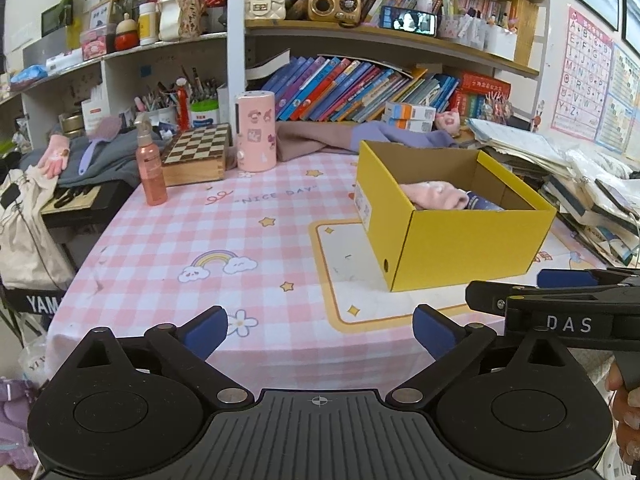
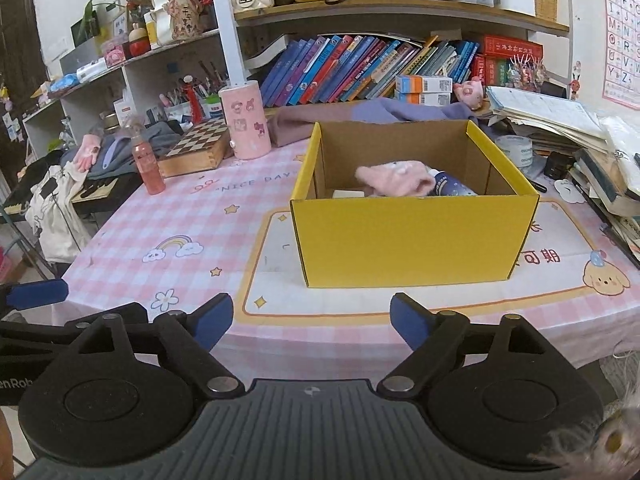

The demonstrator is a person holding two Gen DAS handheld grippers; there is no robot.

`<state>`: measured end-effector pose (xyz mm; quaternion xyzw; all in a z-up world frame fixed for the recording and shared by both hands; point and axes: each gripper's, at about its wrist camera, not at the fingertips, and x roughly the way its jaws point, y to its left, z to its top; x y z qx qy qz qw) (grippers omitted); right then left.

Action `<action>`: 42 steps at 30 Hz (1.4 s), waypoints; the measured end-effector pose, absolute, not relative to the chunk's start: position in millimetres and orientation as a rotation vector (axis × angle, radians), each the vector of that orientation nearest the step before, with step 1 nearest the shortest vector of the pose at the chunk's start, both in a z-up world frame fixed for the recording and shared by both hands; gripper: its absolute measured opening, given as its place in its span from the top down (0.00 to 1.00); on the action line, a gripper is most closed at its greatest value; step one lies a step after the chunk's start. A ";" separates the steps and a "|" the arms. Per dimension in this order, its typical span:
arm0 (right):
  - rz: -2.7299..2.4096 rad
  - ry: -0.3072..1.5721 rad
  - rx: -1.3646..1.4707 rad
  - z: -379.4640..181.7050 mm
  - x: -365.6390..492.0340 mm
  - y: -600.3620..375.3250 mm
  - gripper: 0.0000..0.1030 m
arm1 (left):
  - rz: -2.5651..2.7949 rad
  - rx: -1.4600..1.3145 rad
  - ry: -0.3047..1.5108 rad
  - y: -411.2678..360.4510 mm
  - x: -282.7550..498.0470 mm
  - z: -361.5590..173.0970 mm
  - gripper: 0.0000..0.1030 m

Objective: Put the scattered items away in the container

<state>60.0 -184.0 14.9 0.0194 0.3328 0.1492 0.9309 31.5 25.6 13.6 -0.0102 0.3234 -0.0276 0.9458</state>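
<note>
Between picks: both my grippers, left [image 1: 320,330] and right [image 2: 312,320], fingers apart (empty); next, pink bottle [image 1: 151,168] at ten o'clock into yellow box [image 1: 460,248].

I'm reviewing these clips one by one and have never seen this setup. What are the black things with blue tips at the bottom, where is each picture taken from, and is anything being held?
There is no robot here. A person holds a handheld gripper in each hand, and each carries a wide-angle camera looking forward along its two blue-tipped fingers. One picture comes from the left gripper, the other from the right gripper.

Both are open and hold nothing; they sit at the near edge of the pink checked tablecloth.

On the table stands an open yellow box, already containing a pink fluffy item and a dark blue tube. Further left stand a pink spray bottle, a wooden chessboard box and a pink canister.
</note>
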 end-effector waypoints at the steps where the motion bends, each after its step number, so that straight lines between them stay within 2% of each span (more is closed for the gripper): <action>1: 0.304 0.682 0.037 14.6 58.6 -183.1 0.15 | -0.053 -0.022 0.660 26.5 30.6 13.4 0.01; 16: 0.302 0.688 0.031 13.9 54.0 -179.3 0.13 | -0.039 -0.022 0.672 33.5 22.3 13.3 0.00; 29: 0.282 0.697 0.014 13.7 44.9 -177.5 0.07 | -0.042 -0.043 0.679 36.0 19.3 12.3 0.00; 42: 0.276 0.707 0.010 11.5 45.2 -176.9 0.07 | -0.042 -0.052 0.695 37.2 19.7 10.0 0.00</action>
